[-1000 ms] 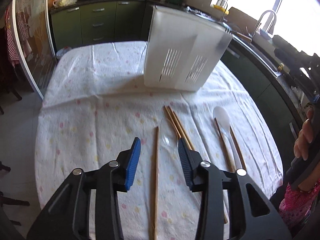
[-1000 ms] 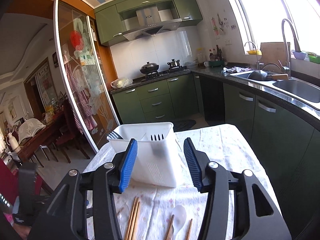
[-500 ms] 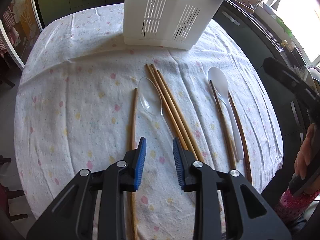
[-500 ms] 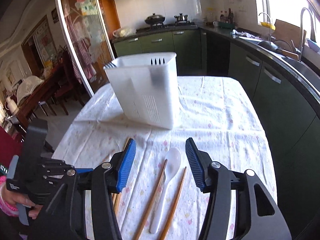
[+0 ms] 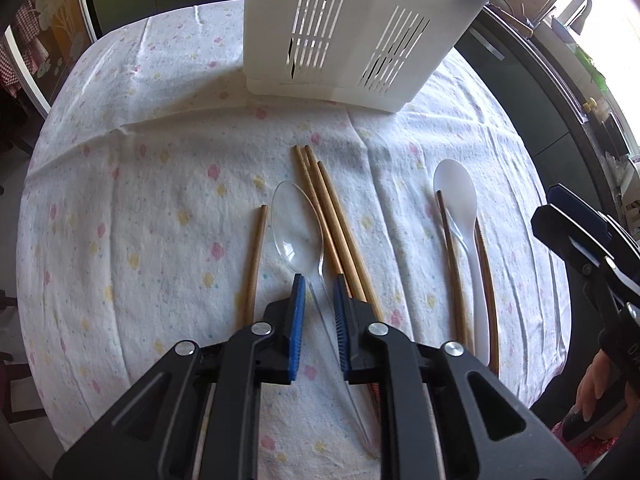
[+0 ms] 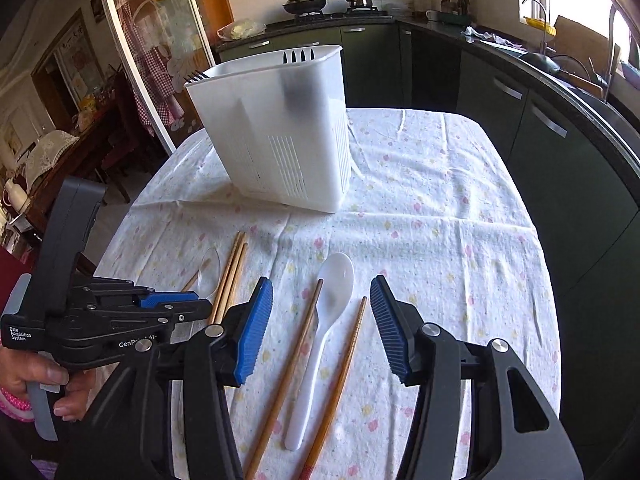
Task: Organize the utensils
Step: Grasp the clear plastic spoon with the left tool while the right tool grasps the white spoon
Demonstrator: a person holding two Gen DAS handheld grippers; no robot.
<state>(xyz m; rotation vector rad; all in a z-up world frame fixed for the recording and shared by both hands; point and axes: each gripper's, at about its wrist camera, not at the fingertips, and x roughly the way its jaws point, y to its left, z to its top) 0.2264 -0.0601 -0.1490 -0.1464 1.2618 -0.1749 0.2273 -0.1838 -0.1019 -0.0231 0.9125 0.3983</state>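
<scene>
It was a home kitchen: green cabinets (image 6: 372,60) and a stove with pots (image 6: 332,2) stood at top centre, a sink faucet (image 6: 540,12) upper right.

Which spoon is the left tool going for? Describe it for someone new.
Start at the white basket on the flowered tablecloth. In front of it lies a see-through plastic spoon, between a single chopstick and three bunched chopsticks. The other spoon is solid white.

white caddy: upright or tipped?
Upright. The white caddy stands on its base on the tablecloth, open top facing up, fork tines poking above its rim.
</scene>
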